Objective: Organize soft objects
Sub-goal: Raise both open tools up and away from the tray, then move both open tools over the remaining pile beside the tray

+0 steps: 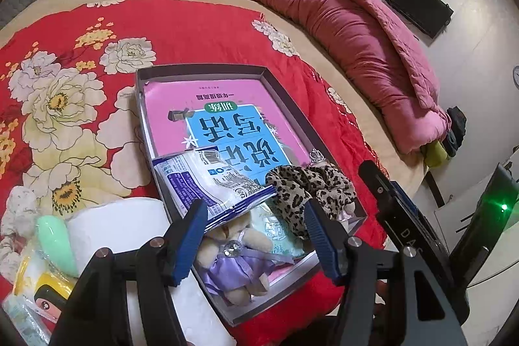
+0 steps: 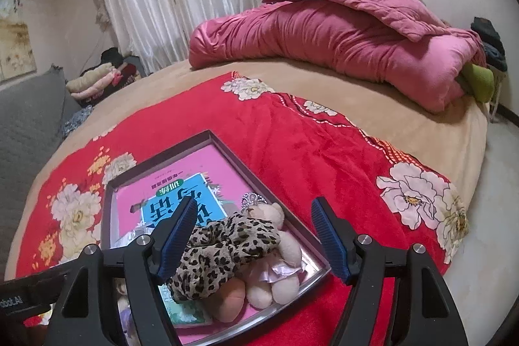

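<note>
A shallow grey box (image 1: pixel 201 68) lies on the red floral blanket (image 1: pixel 97 31) and holds a pink and blue book (image 1: pixel 227 106). On the book lie a white and blue packet (image 1: pixel 207 180), a leopard-print scrunchie (image 1: pixel 301 184) and a small bear in a purple dress (image 1: pixel 233 261). My left gripper (image 1: pixel 256 235) stands open over the bear, with the packet's lower edge by its left pad. In the right wrist view my right gripper (image 2: pixel 254 239) is open above the scrunchie (image 2: pixel 220 252), which rests on a cream bear (image 2: pixel 285 245) in the box (image 2: pixel 155 158).
A white paper roll (image 1: pixel 113 232), a mint-green object (image 1: pixel 55 235) and a yellow packet (image 1: pixel 42 284) lie left of the box. A rolled pink quilt (image 2: pixel 324 34) lies across the far side of the bed. Folded clothes (image 2: pixel 94 80) are stacked on a grey sofa (image 2: pixel 29 119).
</note>
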### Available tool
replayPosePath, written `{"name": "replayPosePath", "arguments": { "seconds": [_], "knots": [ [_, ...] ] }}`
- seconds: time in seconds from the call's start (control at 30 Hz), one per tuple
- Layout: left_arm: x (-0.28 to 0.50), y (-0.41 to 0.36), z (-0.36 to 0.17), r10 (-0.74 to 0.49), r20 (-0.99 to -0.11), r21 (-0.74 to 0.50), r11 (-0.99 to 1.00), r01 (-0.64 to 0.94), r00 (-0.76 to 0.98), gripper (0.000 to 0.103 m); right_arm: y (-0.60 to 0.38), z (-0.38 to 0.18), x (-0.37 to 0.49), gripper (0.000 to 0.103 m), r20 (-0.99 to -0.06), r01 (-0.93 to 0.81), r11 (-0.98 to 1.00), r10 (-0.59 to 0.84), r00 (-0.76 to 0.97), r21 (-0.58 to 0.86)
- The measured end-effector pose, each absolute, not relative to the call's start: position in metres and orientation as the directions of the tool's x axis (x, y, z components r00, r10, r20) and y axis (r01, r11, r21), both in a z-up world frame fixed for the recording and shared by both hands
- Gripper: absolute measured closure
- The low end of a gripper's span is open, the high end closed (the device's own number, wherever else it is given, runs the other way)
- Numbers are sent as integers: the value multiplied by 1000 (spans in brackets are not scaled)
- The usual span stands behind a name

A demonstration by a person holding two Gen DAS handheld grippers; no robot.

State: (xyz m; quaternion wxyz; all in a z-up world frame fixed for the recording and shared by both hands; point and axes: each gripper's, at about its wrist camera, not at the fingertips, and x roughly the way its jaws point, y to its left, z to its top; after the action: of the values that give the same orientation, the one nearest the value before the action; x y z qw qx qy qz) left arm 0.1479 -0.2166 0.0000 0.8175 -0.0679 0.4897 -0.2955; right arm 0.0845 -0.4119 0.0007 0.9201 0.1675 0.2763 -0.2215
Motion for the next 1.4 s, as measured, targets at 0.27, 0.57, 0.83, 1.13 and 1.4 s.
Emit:
{"name": "replayPosePath", "arguments": {
  "seconds": [0.27,0.57,0.83,1.13,1.4],
  "knots": [
    [141,-210,3,-550,-755,-398,817,416,358,34,-408,2,87,28,-586,497,854,-324,743,157],
    [130,-199,3,-557,-746,-419,818,393,365,34,-407,1,90,25,-596,541,834,-382,706,107],
    [119,-181,15,-535,-739,-396,837,378,409,33,-395,4,91,25,-578,508,857,-374,725,82],
    [103,-158,29,-525,-734,-384,844,375,430,33,-378,17,83,25,-516,461,885,-364,775,68],
    [91,-137,31,-519,-732,-392,851,349,441,33,-364,24,77,25,-489,441,896,-362,794,52]
  ]
}}
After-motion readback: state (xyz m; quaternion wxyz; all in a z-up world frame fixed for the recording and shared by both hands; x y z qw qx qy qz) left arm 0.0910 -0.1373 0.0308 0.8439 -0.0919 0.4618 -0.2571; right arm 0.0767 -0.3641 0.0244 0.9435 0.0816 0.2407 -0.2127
